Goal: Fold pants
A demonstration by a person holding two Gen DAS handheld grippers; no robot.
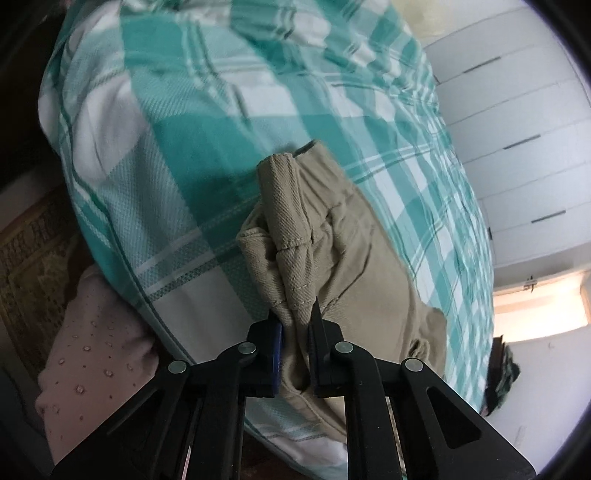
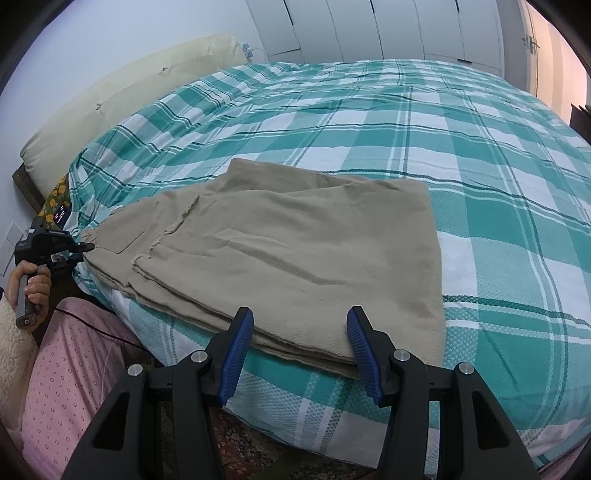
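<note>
Tan pants (image 2: pixel 303 251) lie folded over on the teal and white checked bed cover (image 2: pixel 461 147), near its front edge. My left gripper (image 1: pixel 295 314) is shut on the pants' waistband end (image 1: pixel 291 236), bunching the cloth; it also shows in the right wrist view (image 2: pixel 83 247) at the pants' left end. My right gripper (image 2: pixel 299 325) is open and empty, its blue-padded fingers (image 2: pixel 240 347) just above the near folded edge of the pants.
A cream headboard cushion (image 2: pixel 122 96) lies at the far left of the bed. White wardrobe doors (image 2: pixel 388 26) stand behind it. The person's pink dotted trousers (image 2: pixel 70 376) are beside the bed's front edge. A patterned rug (image 1: pixel 29 251) covers the floor.
</note>
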